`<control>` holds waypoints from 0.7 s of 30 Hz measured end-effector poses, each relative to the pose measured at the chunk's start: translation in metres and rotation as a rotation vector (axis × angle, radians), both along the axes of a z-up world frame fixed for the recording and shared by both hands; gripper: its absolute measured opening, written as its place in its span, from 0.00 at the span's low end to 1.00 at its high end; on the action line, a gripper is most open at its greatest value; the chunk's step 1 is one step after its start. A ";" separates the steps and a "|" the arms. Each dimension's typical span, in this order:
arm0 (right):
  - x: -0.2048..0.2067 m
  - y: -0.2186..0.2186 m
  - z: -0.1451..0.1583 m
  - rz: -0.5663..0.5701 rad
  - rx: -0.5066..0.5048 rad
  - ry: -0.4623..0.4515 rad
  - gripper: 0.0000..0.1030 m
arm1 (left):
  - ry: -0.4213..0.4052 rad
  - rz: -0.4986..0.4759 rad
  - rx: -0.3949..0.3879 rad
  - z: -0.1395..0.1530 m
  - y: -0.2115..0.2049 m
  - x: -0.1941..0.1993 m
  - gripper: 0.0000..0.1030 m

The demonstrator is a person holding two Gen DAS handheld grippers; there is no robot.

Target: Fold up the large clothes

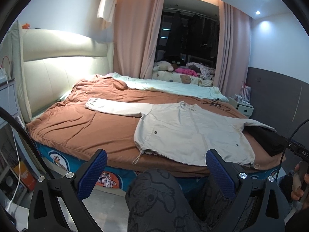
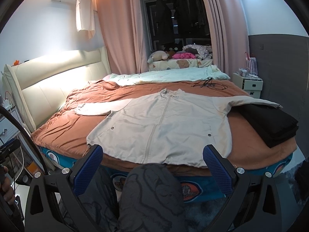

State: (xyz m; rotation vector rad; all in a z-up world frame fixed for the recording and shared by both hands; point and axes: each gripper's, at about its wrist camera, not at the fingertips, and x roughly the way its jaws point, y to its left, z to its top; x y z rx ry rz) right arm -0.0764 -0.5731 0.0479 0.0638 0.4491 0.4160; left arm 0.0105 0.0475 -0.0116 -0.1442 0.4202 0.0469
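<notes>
while both jaws gape, the jacket (image 2: 164, 127) lies spread beyond them.

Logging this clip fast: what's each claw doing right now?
Left claw: open, holding nothing, short of the jacket.
Right claw: open, holding nothing, at the jacket's hem.

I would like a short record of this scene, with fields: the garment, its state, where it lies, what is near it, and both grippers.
garment: beige zip jacket
state: spread flat, front up, zip closed, not yet folded
sleeves: left sleeve stretched out toward the headboard; the other lies over the black folded stack
surface: rust-brown bedcover
nearby: black cable beyond the collar
left gripper: open, empty, short of the hem
right gripper: open, empty, short of the hem
</notes>
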 end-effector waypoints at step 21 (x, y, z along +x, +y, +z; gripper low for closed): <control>0.190 0.102 0.003 0.061 0.010 0.140 1.00 | 0.194 0.114 -0.030 -0.047 0.084 0.172 0.99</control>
